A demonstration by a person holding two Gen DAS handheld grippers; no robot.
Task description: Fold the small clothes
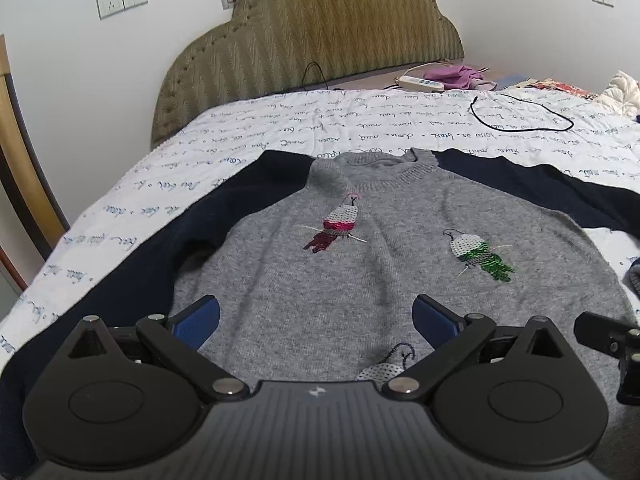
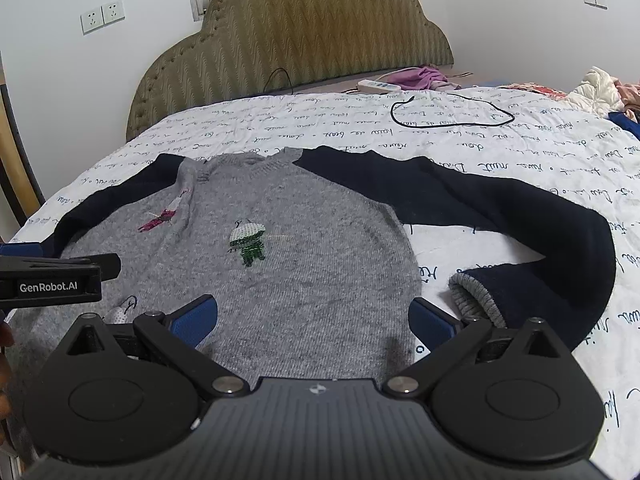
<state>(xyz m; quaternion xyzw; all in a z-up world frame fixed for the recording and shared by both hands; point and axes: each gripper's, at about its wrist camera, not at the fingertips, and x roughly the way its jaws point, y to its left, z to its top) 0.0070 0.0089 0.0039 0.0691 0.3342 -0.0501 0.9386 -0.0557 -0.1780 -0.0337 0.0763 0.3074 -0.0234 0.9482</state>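
A small grey knit sweater (image 1: 360, 272) with navy sleeves and sequin birds lies flat, face up, on the bed; it also shows in the right wrist view (image 2: 304, 256). Its right sleeve (image 2: 520, 216) curves round so its grey cuff (image 2: 472, 296) lies near the hem. My left gripper (image 1: 316, 320) is open and empty above the lower left body. My right gripper (image 2: 314, 320) is open and empty above the lower right body. The left gripper's body (image 2: 52, 276) shows at the left edge of the right wrist view.
The bed has a white quilt (image 1: 280, 128) with script print and an olive padded headboard (image 1: 312, 32). A black cable (image 2: 452, 116), a power strip (image 2: 378, 86), purple cloth (image 2: 420, 77) and a pile of clothes (image 2: 600, 92) lie at the far right.
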